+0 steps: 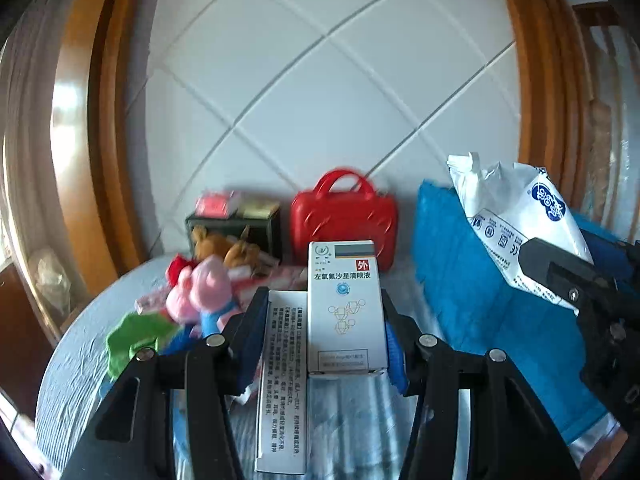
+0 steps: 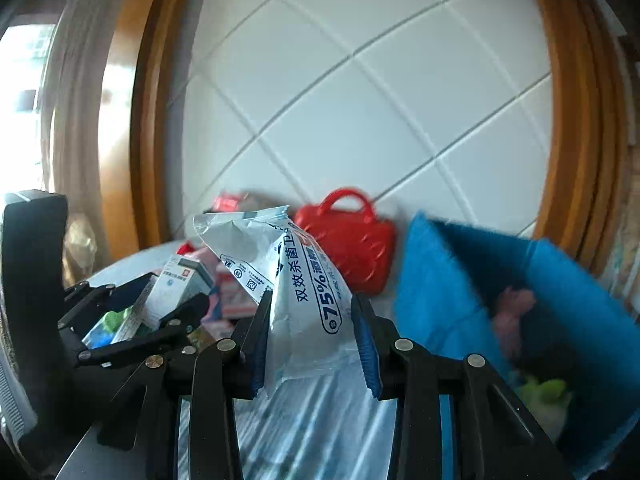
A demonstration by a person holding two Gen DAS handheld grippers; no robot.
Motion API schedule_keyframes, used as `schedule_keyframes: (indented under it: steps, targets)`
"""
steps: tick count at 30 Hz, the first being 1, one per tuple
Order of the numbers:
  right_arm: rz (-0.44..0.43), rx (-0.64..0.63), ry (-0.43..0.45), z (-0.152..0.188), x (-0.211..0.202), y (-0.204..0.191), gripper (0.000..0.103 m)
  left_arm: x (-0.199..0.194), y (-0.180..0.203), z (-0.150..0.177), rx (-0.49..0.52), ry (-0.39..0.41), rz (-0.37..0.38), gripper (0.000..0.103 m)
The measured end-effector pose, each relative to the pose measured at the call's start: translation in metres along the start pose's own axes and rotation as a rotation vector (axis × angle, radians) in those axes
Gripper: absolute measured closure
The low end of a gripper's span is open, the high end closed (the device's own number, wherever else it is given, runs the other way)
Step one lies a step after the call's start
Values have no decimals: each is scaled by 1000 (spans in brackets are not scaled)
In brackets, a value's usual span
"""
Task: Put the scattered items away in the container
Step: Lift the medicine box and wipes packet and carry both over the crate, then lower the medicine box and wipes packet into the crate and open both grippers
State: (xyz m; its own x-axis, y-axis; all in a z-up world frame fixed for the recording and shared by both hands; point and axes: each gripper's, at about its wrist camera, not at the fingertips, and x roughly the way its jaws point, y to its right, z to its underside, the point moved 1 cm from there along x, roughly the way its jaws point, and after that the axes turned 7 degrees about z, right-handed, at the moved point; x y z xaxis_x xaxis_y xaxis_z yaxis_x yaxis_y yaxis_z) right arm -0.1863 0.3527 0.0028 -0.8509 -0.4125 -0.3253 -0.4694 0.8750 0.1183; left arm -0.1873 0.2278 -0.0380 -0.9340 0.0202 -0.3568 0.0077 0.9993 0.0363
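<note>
Centrally, in the left wrist view, the left gripper (image 1: 326, 320) is clamped on a white medicine box (image 1: 344, 304) printed with Chinese text, its blue pads pressed against the box's two sides. The box stands upright between the fingers, with a second printed panel (image 1: 282, 384), box or leaflet one cannot tell, lying against its left side. At the right edge of the same frame the right gripper (image 1: 560, 276) holds a white wipes packet (image 1: 516, 220) by its lower corner.

In the right wrist view the right gripper (image 2: 312, 320) pinches that wipes packet (image 2: 296, 280) between its blue pads; the packet rises toward the upper left of the frame, crumpled at its top. The left gripper (image 2: 168, 300) appears at lower left with the medicine box (image 2: 176, 284) tilted in its jaws.

Right of centre sits the blue container (image 2: 440, 280), open, with a pinkish item (image 2: 514, 312) and a green one (image 2: 548, 392) blurred inside. Behind, against the white tiled wall (image 1: 320, 80), stand a red toy handbag (image 1: 344, 220) and a dark small box (image 1: 236, 224). At left on the table (image 1: 80, 360) lie a pink plush pig (image 1: 204, 292), a brown plush (image 1: 224, 248) and a green item (image 1: 132, 336).
</note>
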Motion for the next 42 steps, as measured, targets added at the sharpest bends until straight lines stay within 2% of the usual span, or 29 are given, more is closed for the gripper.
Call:
schedule_keyframes:
  steps: [5,12,18,21,23,25,29,31,35,36,39,42]
  targets:
    - [67,22,53,-17,-17,53,66,-13,59,-33,34,73,63,53]
    - [134,28,76,-24,-16,158,66,5,155,-74,83,111,39,53]
    - [145,31,94,-30,-7,243,66,-5,236,-117,121,210,9,53]
    - [153,39,84,-29,-2,279,66,0,281,-127,141,188,40,53]
    - [169,40,69,-27,-1,304,66,10,305,-125,154,125,49,53]
    - [177,43,26,-21,9,328,66,32,323,-116,167,5,53,53]
    - [154,-5,-109,1,36,355,66,91,341,-85,151,-332,123,53]
    - [133,-45,-175,13,47,364,66,115,345,-69,159,-444,127,53]
    - [69,-132,-311,32,80,360,66,155,346,-40,157,-605,120,53]
    - [57,-149,-369,37,90,358,66,165,347,-34,156,-640,118,53]
    - [-24,-144,-482,49,112,362,66,189,349,-17,124,-763,135,53]
    - [-9,-216,-584,58,131,360,66,200,354,-18,116,-800,146,53]
